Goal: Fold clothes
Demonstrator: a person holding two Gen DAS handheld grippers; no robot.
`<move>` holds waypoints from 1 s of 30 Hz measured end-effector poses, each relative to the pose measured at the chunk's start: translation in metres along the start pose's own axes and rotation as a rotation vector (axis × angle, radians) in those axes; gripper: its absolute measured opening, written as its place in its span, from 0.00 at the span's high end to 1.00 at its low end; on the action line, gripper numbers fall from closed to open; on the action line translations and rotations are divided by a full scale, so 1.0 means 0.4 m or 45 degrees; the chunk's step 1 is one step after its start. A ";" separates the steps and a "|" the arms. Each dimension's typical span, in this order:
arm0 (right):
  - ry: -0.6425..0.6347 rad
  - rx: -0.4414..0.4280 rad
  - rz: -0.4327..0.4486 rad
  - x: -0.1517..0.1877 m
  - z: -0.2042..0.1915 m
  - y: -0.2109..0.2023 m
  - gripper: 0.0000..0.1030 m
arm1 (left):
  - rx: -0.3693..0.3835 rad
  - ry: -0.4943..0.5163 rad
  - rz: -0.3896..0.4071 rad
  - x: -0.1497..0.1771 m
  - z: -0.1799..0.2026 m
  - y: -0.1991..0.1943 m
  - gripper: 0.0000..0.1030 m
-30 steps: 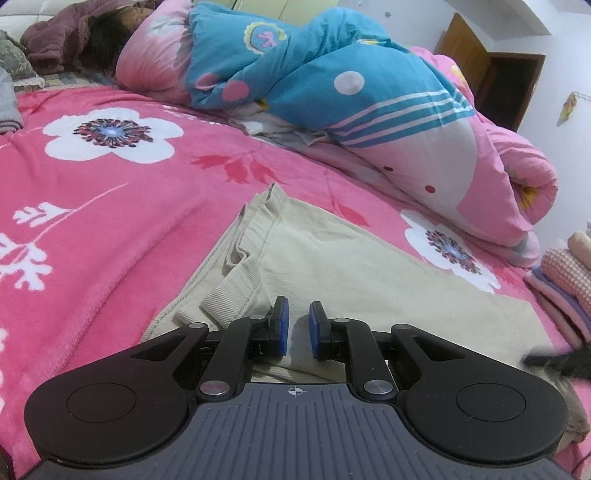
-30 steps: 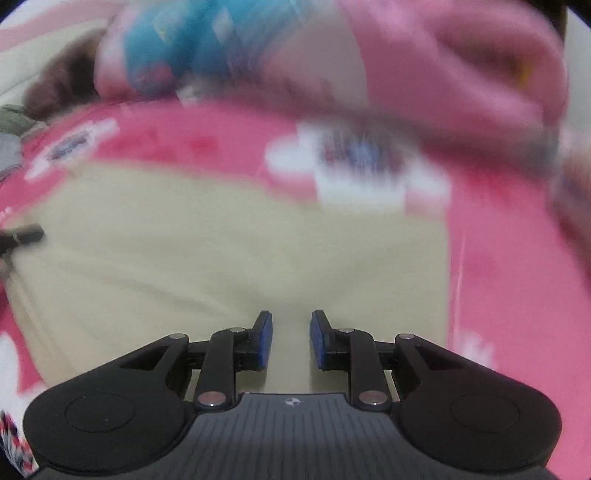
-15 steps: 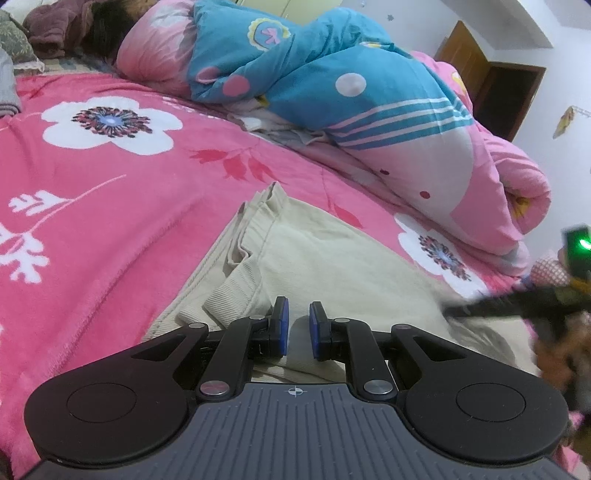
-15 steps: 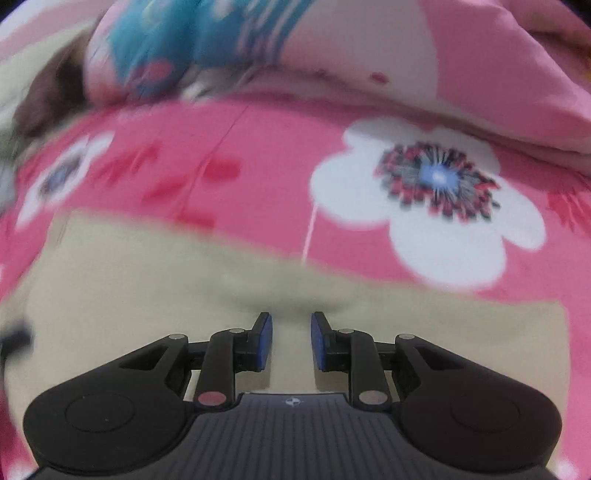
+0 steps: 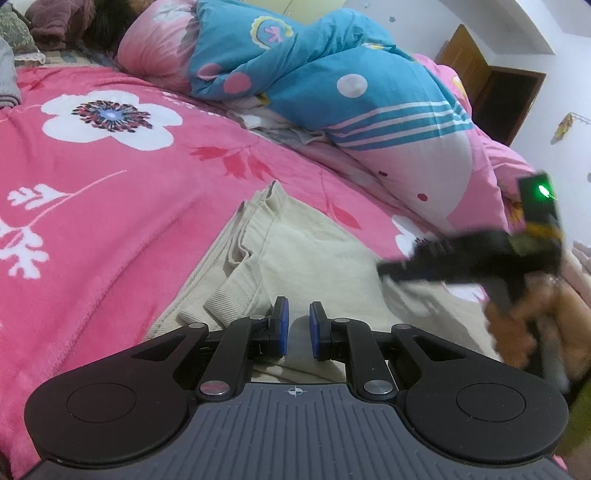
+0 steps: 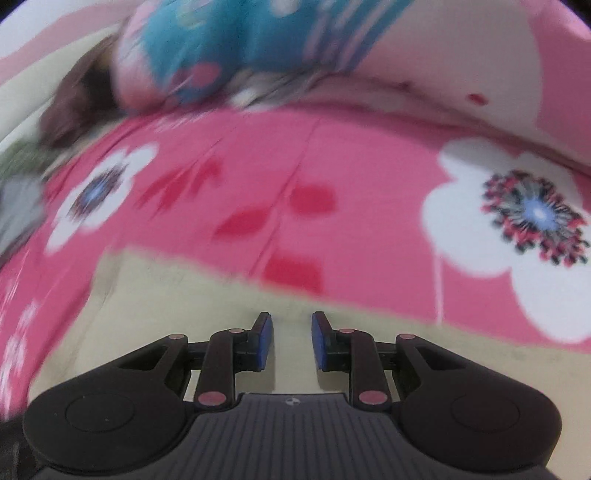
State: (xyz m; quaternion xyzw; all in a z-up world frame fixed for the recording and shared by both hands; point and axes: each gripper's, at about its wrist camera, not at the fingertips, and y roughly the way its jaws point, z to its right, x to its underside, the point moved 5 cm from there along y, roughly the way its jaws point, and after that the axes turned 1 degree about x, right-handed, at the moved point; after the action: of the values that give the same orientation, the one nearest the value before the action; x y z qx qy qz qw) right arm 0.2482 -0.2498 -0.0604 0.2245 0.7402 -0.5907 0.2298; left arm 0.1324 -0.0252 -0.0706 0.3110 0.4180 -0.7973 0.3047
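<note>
A beige garment lies flat on the pink flowered bedspread, its ribbed cuff doubled over at the left. My left gripper sits low at the garment's near edge, its blue pads nearly together with a pale fold of cloth between them. My right gripper, held by a hand, reaches in from the right over the garment, and the cloth under it looks lifted and blurred. In the right wrist view the right gripper has a narrow gap with beige cloth in it.
A rolled blue and pink quilt lies across the far side of the bed. A person's dark hair shows at the pillows, back left. Folded pale clothes sit at the right edge, and a brown door stands behind.
The right gripper has swept leftward across the garment, bringing its right part along. In the right wrist view the garment's far edge has come close to the fingertips. The left gripper has kept still.
</note>
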 end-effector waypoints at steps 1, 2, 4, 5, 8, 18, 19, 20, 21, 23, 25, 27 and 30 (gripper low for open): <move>0.019 0.000 -0.001 -0.009 0.000 -0.007 0.75 | 0.002 -0.002 0.000 0.000 0.000 0.000 0.87; 0.024 -0.011 0.000 -0.014 -0.006 -0.019 0.75 | 0.003 -0.004 -0.001 0.000 -0.001 0.000 0.87; -0.035 -0.091 -0.005 -0.001 -0.044 -0.062 0.75 | 0.011 -0.019 -0.002 0.000 -0.003 0.000 0.87; -0.065 -0.151 -0.039 0.014 -0.067 -0.072 0.75 | 0.015 -0.027 -0.003 0.000 -0.005 0.000 0.87; -0.151 -0.260 -0.138 0.056 -0.131 -0.070 0.75 | 0.027 -0.045 -0.005 -0.001 -0.008 -0.001 0.87; 0.152 -0.142 0.017 -0.049 -0.072 -0.028 0.74 | 0.080 -0.087 -0.018 -0.004 -0.024 -0.003 0.87; 0.147 -0.146 0.032 -0.039 -0.062 -0.060 0.74 | 0.083 -0.093 -0.018 -0.004 -0.026 -0.003 0.87; 0.119 -0.166 0.047 -0.017 -0.057 -0.103 0.74 | 0.084 -0.097 -0.018 -0.004 -0.026 -0.002 0.87; 0.090 -0.187 0.061 0.006 -0.052 -0.145 0.74 | 0.084 -0.098 -0.018 -0.004 -0.026 -0.002 0.87; 0.010 -0.211 0.079 0.066 -0.050 -0.215 0.74 | 0.083 -0.097 -0.017 -0.004 -0.025 -0.003 0.87; -0.121 -0.200 0.081 0.154 -0.063 -0.247 0.74 | 0.084 -0.098 -0.017 -0.004 -0.025 -0.003 0.87; -0.233 -0.133 0.056 0.259 -0.075 -0.249 0.75 | 0.086 -0.101 -0.017 -0.004 -0.027 -0.004 0.87; -0.247 -0.071 0.106 0.355 -0.059 -0.295 0.75 | 0.084 -0.097 -0.017 -0.004 -0.026 -0.004 0.87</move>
State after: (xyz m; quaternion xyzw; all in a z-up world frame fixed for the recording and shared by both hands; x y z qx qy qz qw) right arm 0.0625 -0.2417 -0.0509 0.1905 0.7206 -0.5788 0.3308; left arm 0.1347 -0.0152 -0.0734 0.2873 0.3816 -0.8240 0.3047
